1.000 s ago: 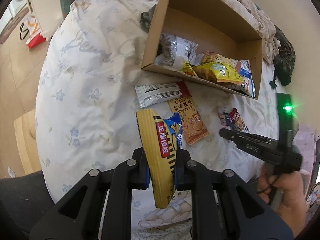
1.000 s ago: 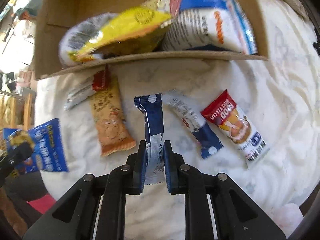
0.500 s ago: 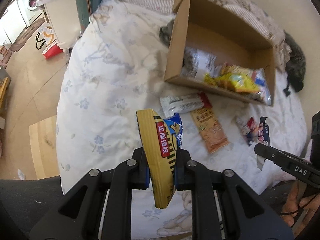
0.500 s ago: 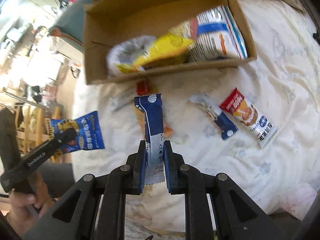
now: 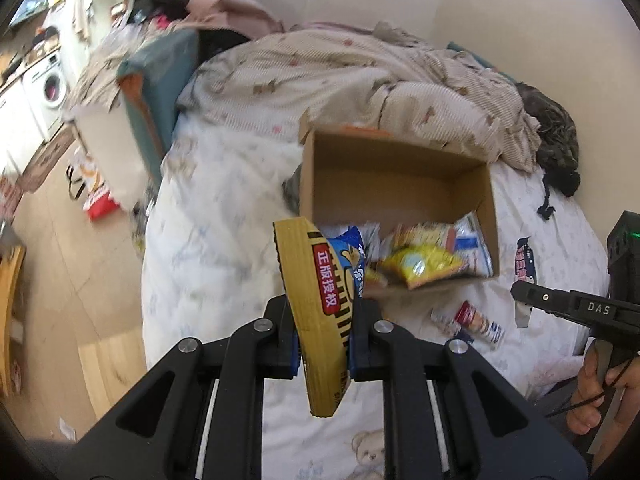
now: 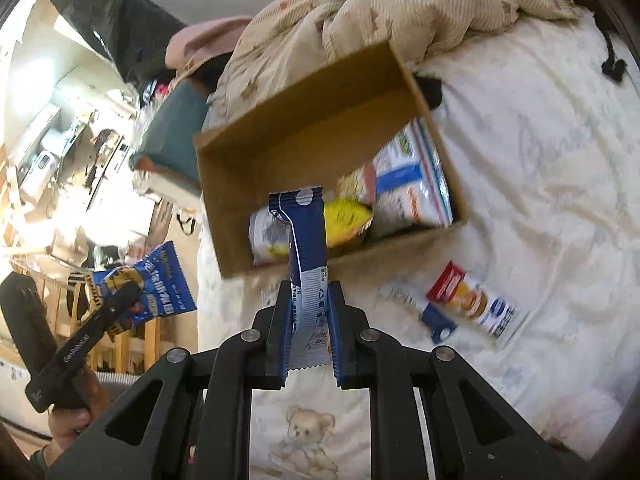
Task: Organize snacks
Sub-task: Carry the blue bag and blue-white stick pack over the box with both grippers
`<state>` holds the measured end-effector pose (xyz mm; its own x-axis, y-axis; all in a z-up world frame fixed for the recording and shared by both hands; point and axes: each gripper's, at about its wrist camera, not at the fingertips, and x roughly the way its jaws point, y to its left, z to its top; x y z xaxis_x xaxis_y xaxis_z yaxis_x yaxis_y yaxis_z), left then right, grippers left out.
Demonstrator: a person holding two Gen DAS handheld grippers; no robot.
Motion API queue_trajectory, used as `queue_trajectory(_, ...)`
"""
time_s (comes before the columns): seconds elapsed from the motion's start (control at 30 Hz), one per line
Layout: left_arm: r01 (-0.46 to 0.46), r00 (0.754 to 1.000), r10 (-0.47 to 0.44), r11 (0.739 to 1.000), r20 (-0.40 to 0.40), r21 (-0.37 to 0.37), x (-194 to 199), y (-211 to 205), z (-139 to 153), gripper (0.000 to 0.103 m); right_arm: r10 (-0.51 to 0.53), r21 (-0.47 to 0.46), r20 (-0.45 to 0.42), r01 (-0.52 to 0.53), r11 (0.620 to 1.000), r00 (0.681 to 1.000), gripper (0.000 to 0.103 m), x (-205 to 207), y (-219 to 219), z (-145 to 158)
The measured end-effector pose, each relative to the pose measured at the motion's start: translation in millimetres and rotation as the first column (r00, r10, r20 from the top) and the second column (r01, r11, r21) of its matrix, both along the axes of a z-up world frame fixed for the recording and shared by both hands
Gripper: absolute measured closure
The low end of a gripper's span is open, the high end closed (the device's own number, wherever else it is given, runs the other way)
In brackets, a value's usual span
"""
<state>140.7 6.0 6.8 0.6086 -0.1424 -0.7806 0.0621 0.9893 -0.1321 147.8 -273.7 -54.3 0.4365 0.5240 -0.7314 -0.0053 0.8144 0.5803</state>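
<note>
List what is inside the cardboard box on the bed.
Inside the cardboard box: a yellow snack bag, a white-and-blue packet and a silver-white packet, bunched at the near wall. Anything beneath them is hidden; the far half looks bare.

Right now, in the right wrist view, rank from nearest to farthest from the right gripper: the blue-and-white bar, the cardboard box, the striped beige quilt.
1. Blue-and-white bar: clamped in the right gripper.
2. Cardboard box: just beyond, on the bed.
3. Striped beige quilt: bunched behind the box, at the top.
</note>
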Motion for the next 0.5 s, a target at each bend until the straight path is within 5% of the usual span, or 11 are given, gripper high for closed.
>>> queue_trajectory(0.5, 0.085, 0.996, -0.085, 0.996, -0.036, -0.015, 89.3, -46.5, -15.6, 0.089, -0.019, -0.031, -0.005, 0.019, 0.999, 1.0, 0.086, 71.7, -6.1, -8.6)
